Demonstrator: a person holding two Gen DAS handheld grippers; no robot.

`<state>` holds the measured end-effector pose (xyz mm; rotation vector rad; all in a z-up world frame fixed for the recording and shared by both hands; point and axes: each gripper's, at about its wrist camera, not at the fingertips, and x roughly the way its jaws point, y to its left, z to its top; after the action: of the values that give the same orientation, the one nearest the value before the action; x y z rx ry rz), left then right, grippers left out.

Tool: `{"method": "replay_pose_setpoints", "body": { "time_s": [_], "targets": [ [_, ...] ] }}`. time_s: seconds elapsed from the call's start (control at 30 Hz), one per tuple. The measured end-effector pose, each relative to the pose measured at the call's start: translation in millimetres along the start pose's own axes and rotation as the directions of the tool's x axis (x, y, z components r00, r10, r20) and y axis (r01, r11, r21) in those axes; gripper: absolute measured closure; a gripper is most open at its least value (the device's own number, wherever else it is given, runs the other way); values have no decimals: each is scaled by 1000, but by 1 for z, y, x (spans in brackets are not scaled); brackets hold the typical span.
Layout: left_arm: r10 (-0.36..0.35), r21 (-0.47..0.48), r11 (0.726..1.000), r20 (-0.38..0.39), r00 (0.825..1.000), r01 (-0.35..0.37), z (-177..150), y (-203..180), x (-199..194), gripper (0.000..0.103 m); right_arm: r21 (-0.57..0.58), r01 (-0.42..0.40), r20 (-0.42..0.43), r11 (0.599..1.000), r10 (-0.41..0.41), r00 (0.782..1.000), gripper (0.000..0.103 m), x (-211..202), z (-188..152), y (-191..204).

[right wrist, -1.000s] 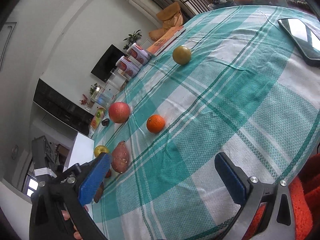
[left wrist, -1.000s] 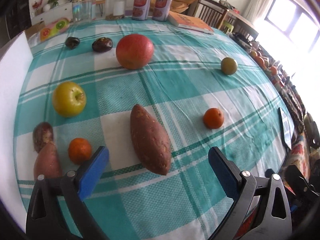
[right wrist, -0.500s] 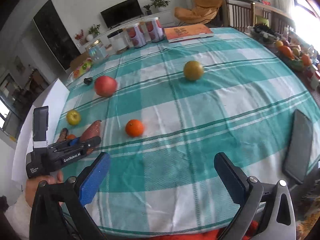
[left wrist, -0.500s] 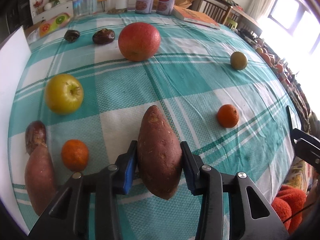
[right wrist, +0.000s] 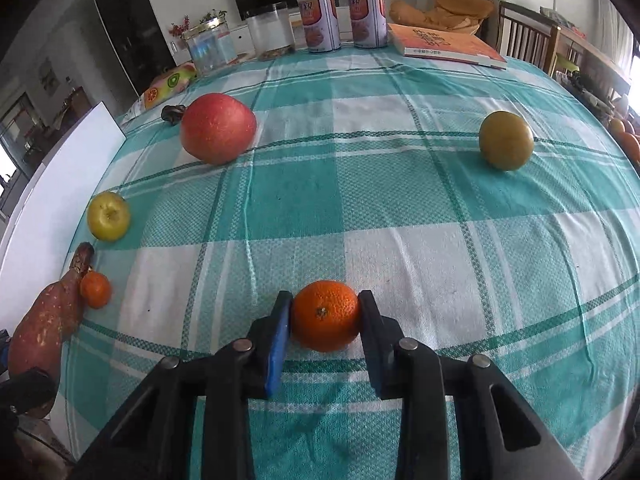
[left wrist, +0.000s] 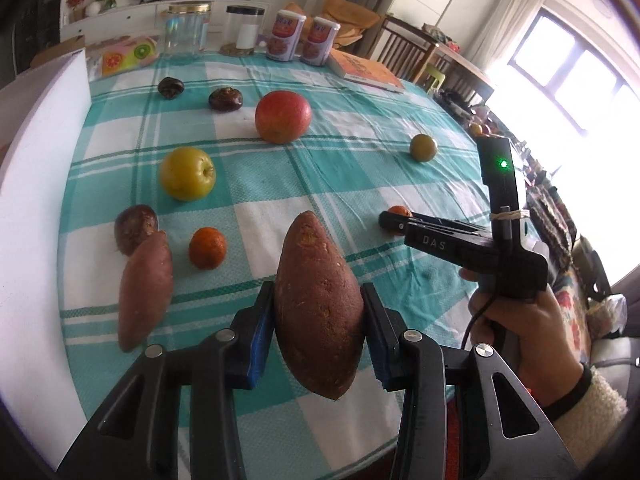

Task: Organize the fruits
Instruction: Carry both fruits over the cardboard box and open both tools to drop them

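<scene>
left gripper point(left wrist: 318, 332) angled down toward the table, jaws clamped tight on a big sweet potato point(left wrist: 318, 308), blue pads point(left wrist: 262, 338) pressing its flanks, potato's blunt end hanging below the fingers and clear of the cloth. right gripper point(right wrist: 324, 322) low over the cloth, pointing along it, held by a hand point(left wrist: 516, 320) in a fuzzy cream sleeve point(left wrist: 592, 412) with a dark wristband — jaws pinched shut on a small orange point(right wrist: 325, 316), pads touching both its sides, orange resting on or just above the cloth, cannot tell which.

teal-and-white checked tablecloth point(right wrist: 400, 208) over a round table. along the left side: second sweet potato point(left wrist: 145, 286), second small orange point(left wrist: 207, 248) just beside it, a dark purple passion fruit point(left wrist: 135, 229) touching the potato's tip, a yellow apple point(left wrist: 187, 173) further back. big red apple point(right wrist: 217, 128) mid-table, green-brown round fruit point(right wrist: 506, 140) well apart on the right, two dark chestnut-like things point(left wrist: 225, 99) near the far edge.

far edge: glass jar point(left wrist: 187, 28), clear canister point(left wrist: 245, 28), two printed tins point(right wrist: 319, 22), orange book point(right wrist: 444, 45). white board point(left wrist: 36, 152) standing at the left — bright window point(left wrist: 580, 80) and wooden chairs point(left wrist: 404, 54) beyond.
</scene>
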<state>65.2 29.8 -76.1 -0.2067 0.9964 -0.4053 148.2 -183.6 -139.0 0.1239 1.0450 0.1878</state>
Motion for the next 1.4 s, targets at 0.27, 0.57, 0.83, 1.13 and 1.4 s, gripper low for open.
{"method": "replay_pose_setpoints", "body": {
  "time_s": [0.27,0.57,0.83,1.13,1.4],
  "targets": [
    [-8,-76,997,135,991,19,-13,48,-120,60,-58,-331,51,942,334,941,70,-76,0,111],
    [370,-409,863,112,922,-296,-59,195,-179,60,-315,-622,-154,717,608,779,70,-101,-29,329],
    [507,-529,734,9,862,-426,-96,252,-181,60,-467,-566,-279,680,494,823,70,-57,-72,420],
    [577,-527,715,72,814,-460,-91,241,-181,23,-495,-520,-240,696,465,852,40,-45,-78,418],
    [453,-387,853,217,865,-350,-63,175,-169,23,-373,-370,2,851,399,917,15,-67,-51,283]
  ]
}}
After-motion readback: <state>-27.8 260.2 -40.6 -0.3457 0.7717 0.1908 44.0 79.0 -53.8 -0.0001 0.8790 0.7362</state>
